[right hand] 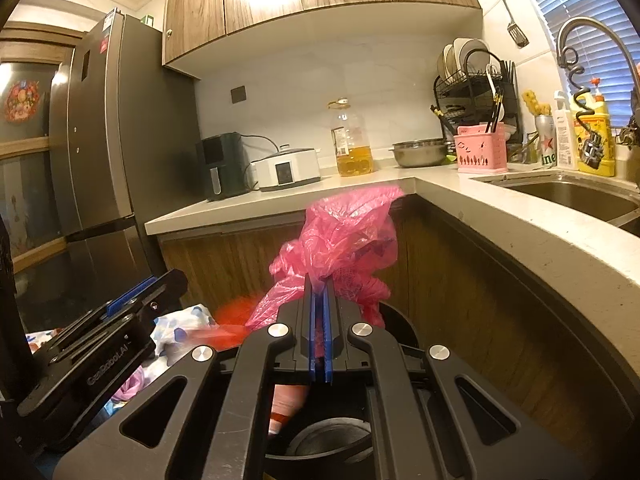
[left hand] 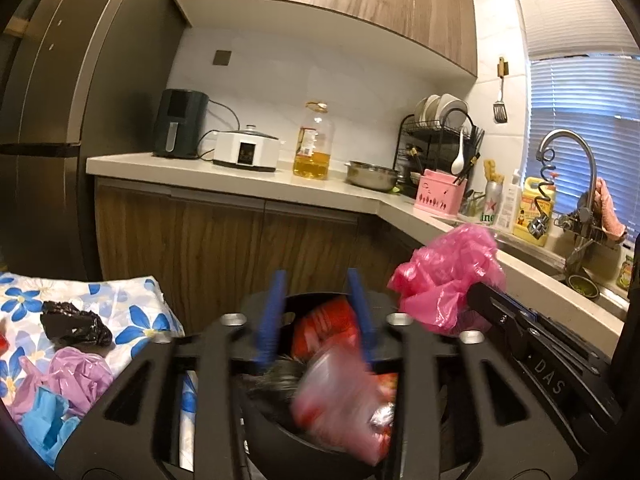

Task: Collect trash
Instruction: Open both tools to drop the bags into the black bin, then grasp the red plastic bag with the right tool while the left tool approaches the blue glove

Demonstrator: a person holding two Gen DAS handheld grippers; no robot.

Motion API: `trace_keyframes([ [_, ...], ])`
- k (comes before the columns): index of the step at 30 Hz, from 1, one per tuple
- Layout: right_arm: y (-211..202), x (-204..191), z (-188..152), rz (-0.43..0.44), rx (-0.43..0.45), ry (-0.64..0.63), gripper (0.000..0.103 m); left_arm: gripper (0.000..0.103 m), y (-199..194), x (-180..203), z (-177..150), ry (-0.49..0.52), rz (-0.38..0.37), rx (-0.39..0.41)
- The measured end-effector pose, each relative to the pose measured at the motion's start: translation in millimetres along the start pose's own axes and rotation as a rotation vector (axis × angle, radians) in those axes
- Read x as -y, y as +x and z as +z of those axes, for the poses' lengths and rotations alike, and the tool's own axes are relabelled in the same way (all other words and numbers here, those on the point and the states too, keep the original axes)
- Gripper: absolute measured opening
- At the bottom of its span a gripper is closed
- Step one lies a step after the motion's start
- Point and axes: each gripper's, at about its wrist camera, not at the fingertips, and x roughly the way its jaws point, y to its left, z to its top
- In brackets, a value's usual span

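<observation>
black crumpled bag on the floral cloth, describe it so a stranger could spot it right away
In the left wrist view, start at the dark fridge on the left; below it lies a white cloth with blue flowers. The black crumpled bag sits on that cloth, above a lilac plastic bag and a blue glove. It is the only black, glossy wad among those pastel pieces.

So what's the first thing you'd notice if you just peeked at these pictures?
Probably the crumpled bright pink plastic bag, pinched in the shut right hand-held gripper in front of the kitchen counter. Next, the black bin below, with red wrappers inside and a blurry packet dropping under the open left hand-held gripper. More bags lie on the blue-flowered cloth at the left.
</observation>
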Motion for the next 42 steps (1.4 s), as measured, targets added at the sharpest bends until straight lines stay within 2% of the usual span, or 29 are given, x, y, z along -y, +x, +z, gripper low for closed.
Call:
trace_keyframes([
  [2, 2.4, 1.5, 0.1, 0.007, -0.007, 0.005, 0.006, 0.057, -3.7, -6.4, 1.9, -0.025, 0.013, 0.013],
  [5, 5.2, 4.6, 1.1, 0.008, -0.017, 0.015, 0.017, 0.070, -9.8, -15.3, 5.0, -0.041, 0.056, 0.019],
  [11, -2.0, 4.0, -0.1, 0.014, -0.018, 0.030, 0.035, 0.086, -30.8, -26.3, 4.1, -0.030, 0.147, 0.023],
  [14, -9.8, 1.5, -2.1, 0.012, -0.017, 0.026, 0.043, 0.090, -44.4, -28.8, 1.4, -0.013, 0.187, 0.023],
  [16, -17.1, 0.2, -4.1, 0.016, -0.024, 0.032, 0.053, 0.094, -54.9, -30.7, -1.6, -0.007, 0.206, 0.020],
  [17, -19.6, -0.2, -4.4, 0.020, -0.025, 0.036, 0.055, 0.095, -61.0, -32.0, -3.3, -0.004, 0.220, 0.018],
  [22, -39.4, -8.8, -9.1, 0.025, -0.016, 0.029, 0.063, 0.097, -90.3, -38.1, -11.7, 0.013, 0.274, 0.003],
  [29, -63.9, -23.8, -14.9, 0.026, 0.000, 0.023, 0.064, 0.097, -133.9, -51.8, -19.4, 0.002, 0.343, 0.019],
  [42, -94.4, -74.0, -37.1, 0.106, -0.009, -0.013, 0.064, 0.097, -218.7, -110.9, -39.2, -0.046, 0.559, 0.069],
])
